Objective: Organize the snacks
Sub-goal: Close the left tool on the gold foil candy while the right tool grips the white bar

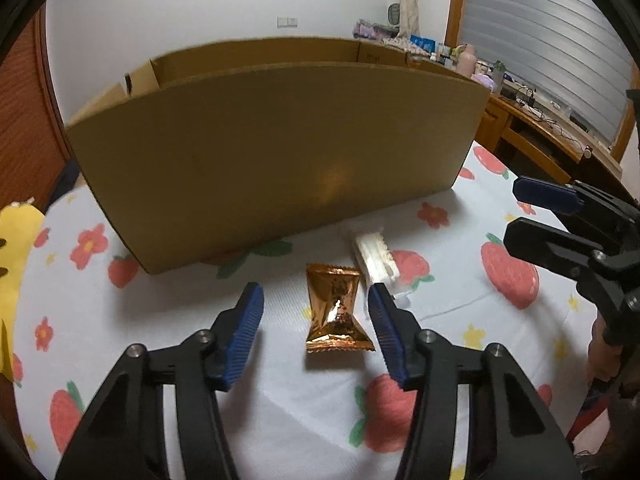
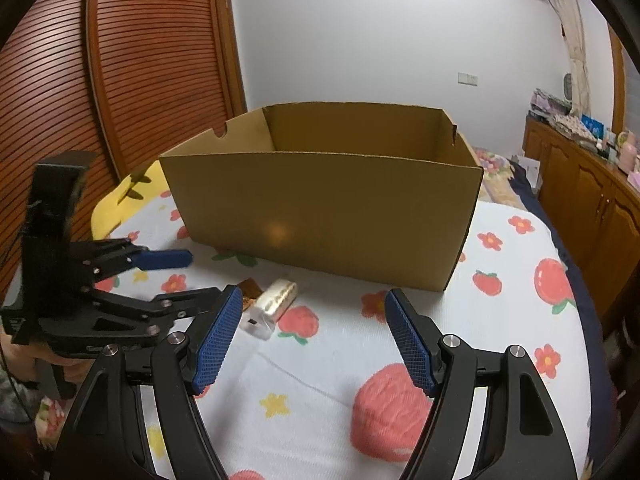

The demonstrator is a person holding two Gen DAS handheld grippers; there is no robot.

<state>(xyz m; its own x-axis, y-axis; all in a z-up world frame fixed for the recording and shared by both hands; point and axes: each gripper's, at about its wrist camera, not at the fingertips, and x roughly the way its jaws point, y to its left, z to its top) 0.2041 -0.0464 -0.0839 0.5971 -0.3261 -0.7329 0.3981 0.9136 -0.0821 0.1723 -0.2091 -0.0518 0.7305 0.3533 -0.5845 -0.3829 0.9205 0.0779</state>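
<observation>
Jaws of my left gripper point(image 1: 316, 300) are straddling the gold packet point(image 1: 335, 312) untouched, while my right gripper point(image 2: 314, 300) is hanging open.

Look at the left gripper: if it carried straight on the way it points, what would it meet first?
Most likely the gold snack packet, which lies on the cloth between the open fingers of the left gripper. The cardboard box stands further behind it.

Two low wrist views, shared cardboard box point(image 1: 276, 152).

Two snack packets point(image 1: 338, 310) point(image 1: 376, 258), one cardboard box point(image 1: 280, 152)
</observation>
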